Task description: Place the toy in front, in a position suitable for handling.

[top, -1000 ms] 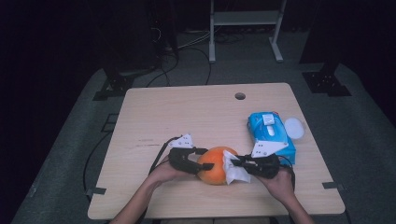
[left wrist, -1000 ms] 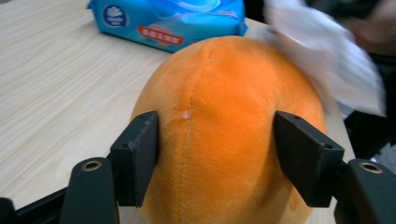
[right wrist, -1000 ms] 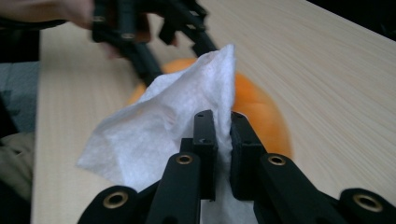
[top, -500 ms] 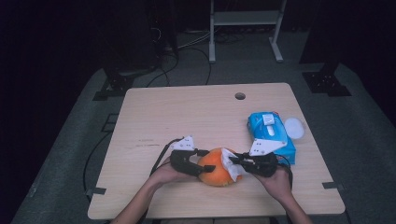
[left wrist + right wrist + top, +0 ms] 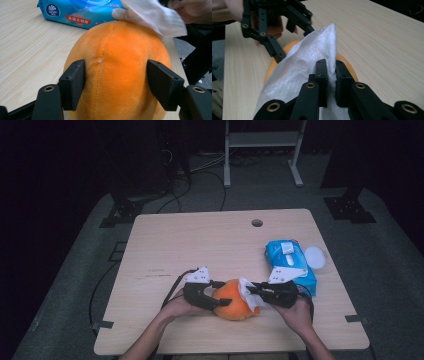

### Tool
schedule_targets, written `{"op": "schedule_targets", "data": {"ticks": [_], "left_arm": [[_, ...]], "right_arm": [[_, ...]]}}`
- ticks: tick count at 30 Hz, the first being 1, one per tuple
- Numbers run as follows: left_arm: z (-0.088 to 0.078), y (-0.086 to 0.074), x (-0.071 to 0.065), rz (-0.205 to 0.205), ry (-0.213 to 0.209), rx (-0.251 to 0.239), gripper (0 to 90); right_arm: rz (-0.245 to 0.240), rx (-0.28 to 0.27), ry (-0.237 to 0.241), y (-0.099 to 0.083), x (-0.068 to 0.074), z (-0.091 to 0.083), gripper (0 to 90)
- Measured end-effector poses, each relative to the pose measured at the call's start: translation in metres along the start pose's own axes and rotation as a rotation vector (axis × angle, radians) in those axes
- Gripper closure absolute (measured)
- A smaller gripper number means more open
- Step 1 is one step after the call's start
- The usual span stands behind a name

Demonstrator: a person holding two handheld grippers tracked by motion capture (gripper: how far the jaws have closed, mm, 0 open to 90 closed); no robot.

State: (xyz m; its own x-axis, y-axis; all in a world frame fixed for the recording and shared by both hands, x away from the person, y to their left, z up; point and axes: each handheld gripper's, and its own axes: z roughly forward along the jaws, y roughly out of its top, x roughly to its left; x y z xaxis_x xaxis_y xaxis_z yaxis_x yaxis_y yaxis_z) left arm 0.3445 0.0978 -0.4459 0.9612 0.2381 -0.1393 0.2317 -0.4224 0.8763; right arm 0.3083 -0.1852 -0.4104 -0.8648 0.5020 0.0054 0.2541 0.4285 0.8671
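The orange plush toy (image 5: 234,299) lies near the table's (image 5: 210,240) 6 o'clock edge. The left gripper (image 5: 214,296) clamps it from 9 o'clock, its 2 jaws pressed into the toy's sides, probably to steady it for wiping. The right gripper (image 5: 252,291), jaws pinched on a white wipe (image 5: 312,62), lays it over the toy from 3 o'clock. The blue wipe pack (image 5: 290,261) sits at 2 o'clock.
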Motion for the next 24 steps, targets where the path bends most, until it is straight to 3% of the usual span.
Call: {"op": "schedule_targets", "data": {"ticks": [3, 7, 11, 18, 21, 24], "left_arm": [[-0.001, 0.000, -0.001, 0.014, 0.001, 0.010, 32.6], [-0.001, 0.001, -0.001, 0.011, 0.008, 0.014, 32.6], [-0.001, 0.000, 0.000, -0.004, 0.008, 0.007, 32.6], [0.002, 0.004, -0.007, 0.024, -0.006, 0.018, 31.7], [0.003, 0.007, -0.011, 0.030, -0.020, 0.028, 27.9], [0.003, 0.010, -0.013, 0.046, -0.050, 0.043, 18.5]], "right_arm": [[-0.026, 0.011, 0.012, 0.001, 0.004, 0.003, 82.0], [-0.001, 0.025, 0.044, -0.007, 0.000, -0.005, 81.8], [0.027, 0.060, 0.046, -0.015, -0.006, -0.008, 81.8], [0.039, 0.009, 0.033, -0.002, -0.005, -0.002, 81.7], [0.021, 0.001, 0.044, 0.005, -0.002, 0.005, 81.7], [0.011, 0.020, 0.067, 0.000, 0.000, 0.009, 81.7]]}}
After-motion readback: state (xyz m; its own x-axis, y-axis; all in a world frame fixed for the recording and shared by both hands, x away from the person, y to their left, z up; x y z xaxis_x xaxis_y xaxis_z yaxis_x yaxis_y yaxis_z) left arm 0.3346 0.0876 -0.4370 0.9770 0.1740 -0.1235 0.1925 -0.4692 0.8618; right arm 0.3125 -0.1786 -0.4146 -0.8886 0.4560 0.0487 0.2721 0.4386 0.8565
